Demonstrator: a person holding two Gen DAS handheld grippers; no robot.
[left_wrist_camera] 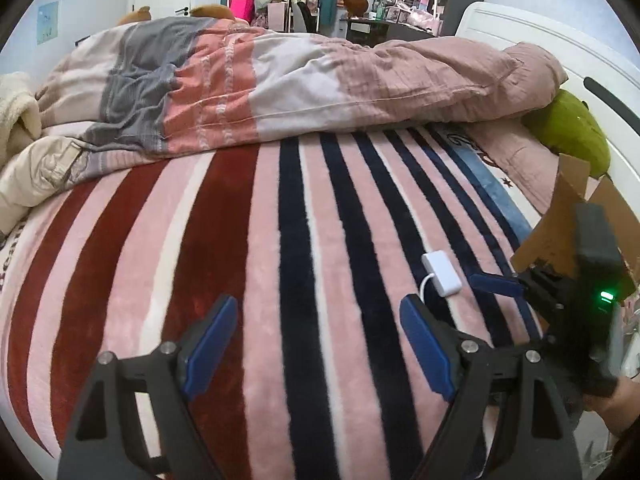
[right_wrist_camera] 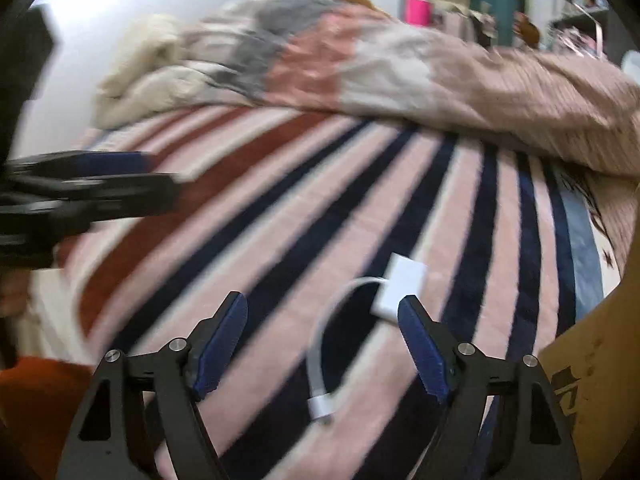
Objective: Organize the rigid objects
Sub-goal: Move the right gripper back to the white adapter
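A small white adapter (left_wrist_camera: 440,274) with a short white cable lies on the striped blanket (left_wrist_camera: 256,264). In the left wrist view my left gripper (left_wrist_camera: 318,301) hovers open over the blanket, with the adapter just beyond its right fingertip and nothing between its pads. In the right wrist view my right gripper (right_wrist_camera: 322,298) is open above the adapter (right_wrist_camera: 400,282). The cable loop and its plug (right_wrist_camera: 320,405) lie between the fingers, untouched by the pads. One of the right gripper's fingers (left_wrist_camera: 496,285) shows beside the adapter. The left gripper's blurred fingers (right_wrist_camera: 108,159) enter at the far left.
A cardboard box (left_wrist_camera: 560,236) stands at the right edge of the bed, also in the right wrist view (right_wrist_camera: 592,360). A rumpled quilt (left_wrist_camera: 280,80) covers the far half of the bed. A green plush (left_wrist_camera: 568,128) lies by the white headboard (left_wrist_camera: 540,36). Shelves stand behind.
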